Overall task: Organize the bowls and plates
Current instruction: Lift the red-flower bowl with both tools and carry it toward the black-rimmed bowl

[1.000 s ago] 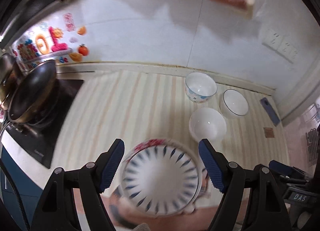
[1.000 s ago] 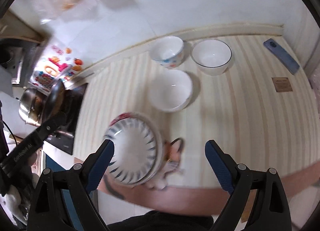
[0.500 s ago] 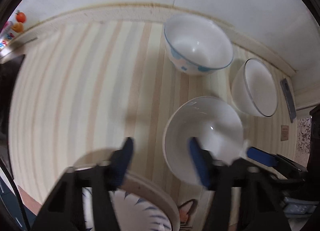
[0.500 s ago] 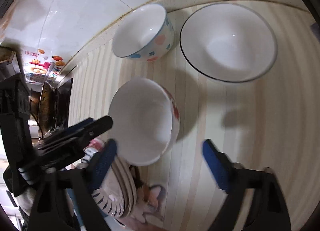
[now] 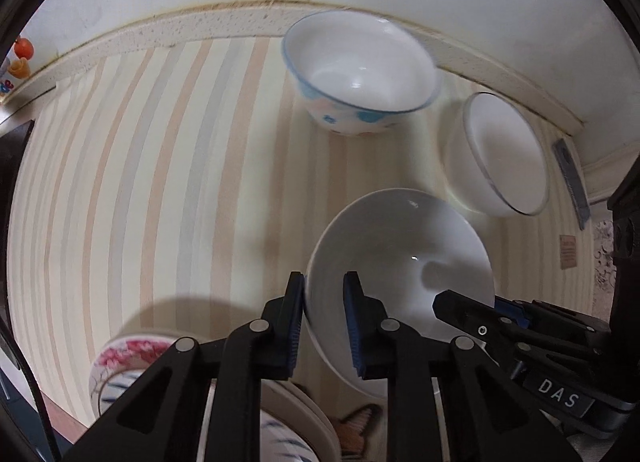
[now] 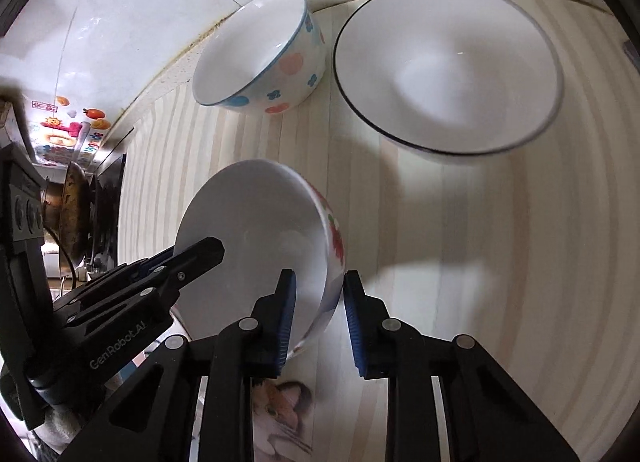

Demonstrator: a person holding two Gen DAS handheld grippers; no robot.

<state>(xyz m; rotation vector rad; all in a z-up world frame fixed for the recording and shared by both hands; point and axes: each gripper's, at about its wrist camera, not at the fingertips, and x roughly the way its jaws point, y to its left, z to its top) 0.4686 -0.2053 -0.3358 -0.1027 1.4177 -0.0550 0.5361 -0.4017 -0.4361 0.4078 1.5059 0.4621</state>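
White bowls number three on the striped worktop (image 5: 168, 166); both the left gripper (image 5: 323, 322) and right gripper (image 6: 318, 320) clamp the nearest bowl's (image 6: 256, 230) rim.

Even, rather dim indoor light falls from overhead. Small glints sit inside the white bowl (image 5: 400, 262) and the blue-rimmed bowl (image 5: 360, 70). Soft shadows spread on the striped counter (image 6: 480, 262) toward 5 o'clock. Fisheye bending curves the stripes; corners are black. Bowl rims smear slightly with motion blur.
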